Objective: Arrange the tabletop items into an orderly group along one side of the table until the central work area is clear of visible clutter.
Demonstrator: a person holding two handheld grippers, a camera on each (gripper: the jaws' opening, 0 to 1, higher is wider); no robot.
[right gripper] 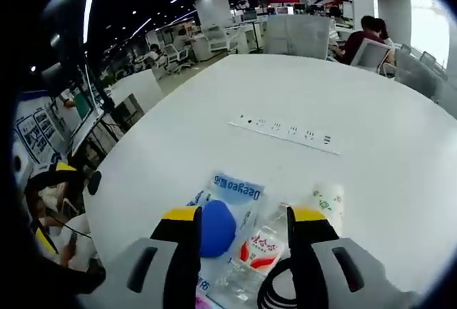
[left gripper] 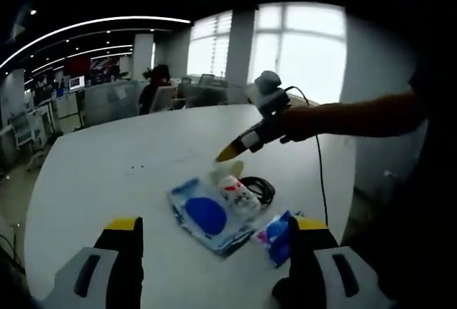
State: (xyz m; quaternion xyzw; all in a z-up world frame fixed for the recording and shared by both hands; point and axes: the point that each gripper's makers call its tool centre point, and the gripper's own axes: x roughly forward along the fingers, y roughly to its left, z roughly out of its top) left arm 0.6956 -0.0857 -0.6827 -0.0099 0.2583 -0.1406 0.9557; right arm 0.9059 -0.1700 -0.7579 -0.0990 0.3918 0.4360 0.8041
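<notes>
On the white round counter [right gripper: 178, 145], the blue wipes packet [left gripper: 206, 216], clear plastic bottle [right gripper: 260, 248] and black cable [left gripper: 260, 189] sit clustered; both claws, left [left gripper: 214, 248] and right [right gripper: 243, 234], spread, grasping nothing—tidying barely begun.

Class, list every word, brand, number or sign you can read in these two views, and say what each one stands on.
"Deeyeo", seen upside down, on the blue and white packet.
Red print on the plastic bottle's label: too blurred to read.
Print on the paper cup: too small to read.
Sheets on the board at the left: unreadable.

Bare table [right gripper: 214, 102] beyond clustered pouch [right gripper: 227, 209]
</notes>
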